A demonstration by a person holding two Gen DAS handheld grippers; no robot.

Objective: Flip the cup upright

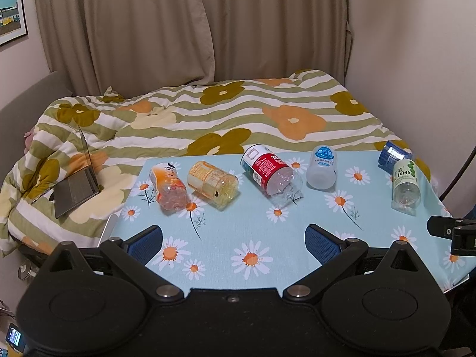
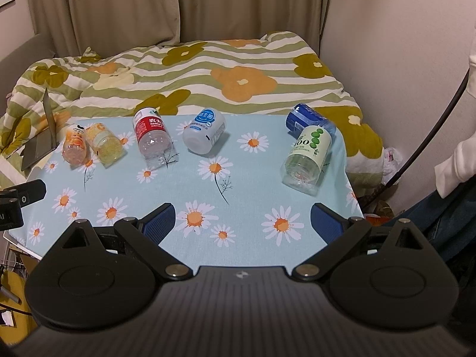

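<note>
Both open grippers (image 1: 233, 238) (image 2: 242, 218) face six empty cups (image 1: 269, 171) lying sideways.

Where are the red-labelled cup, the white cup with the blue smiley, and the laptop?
red-labelled cup (image 1: 265, 166): left wrist view, on its red label.
white cup with the blue smiley (image 2: 205, 132): right wrist view, on its white side.
laptop (image 1: 76, 192): left wrist view, on its keyboard deck.

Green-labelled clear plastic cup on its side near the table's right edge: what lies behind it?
A dark blue-labelled cup, also on its side, lies behind the green-labelled clear plastic cup. Its near end is hidden; contact cannot be told.
</note>
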